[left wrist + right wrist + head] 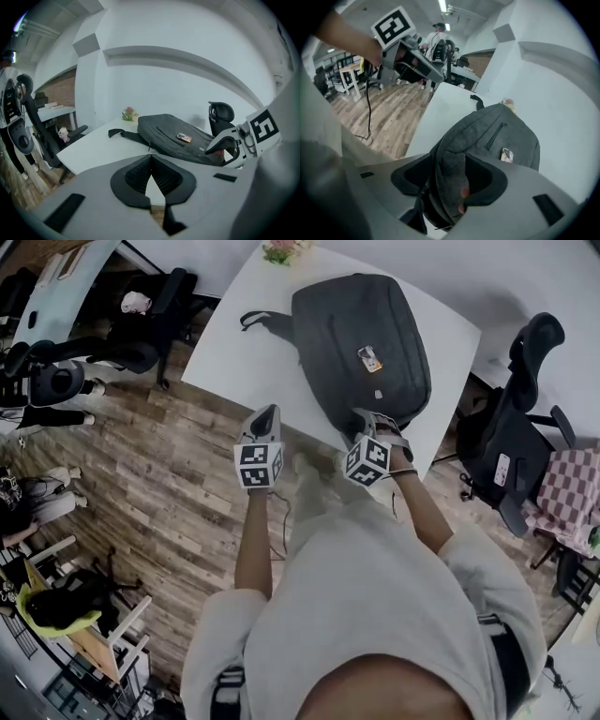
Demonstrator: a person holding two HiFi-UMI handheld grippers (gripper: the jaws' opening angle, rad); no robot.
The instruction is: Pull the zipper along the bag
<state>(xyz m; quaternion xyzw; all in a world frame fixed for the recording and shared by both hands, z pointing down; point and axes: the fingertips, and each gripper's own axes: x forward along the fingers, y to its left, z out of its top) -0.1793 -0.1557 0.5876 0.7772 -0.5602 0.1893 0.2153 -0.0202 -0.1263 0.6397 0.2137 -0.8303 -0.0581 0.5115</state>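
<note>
Right tongs (447, 182) gape wide astride near edge of soft dark-grey fabric backpack (361, 343) flat on white table (239, 348); left tongs (151, 161) shut, empty. Likely floppy, light: pinch zipper pull, brace fabric.

Cool, even ceiling light, soft shadows; both gripper views bend hard into dark, blurred rims, and near parts are out of focus.

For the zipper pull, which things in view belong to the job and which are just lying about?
Job:
grey backpack
right claw, open around the backpack's near edge
left claw, shut, holding nothing
white table under the backpack

Lying about:
flowers at the table's far edge
black office chair
checked cloth
</note>
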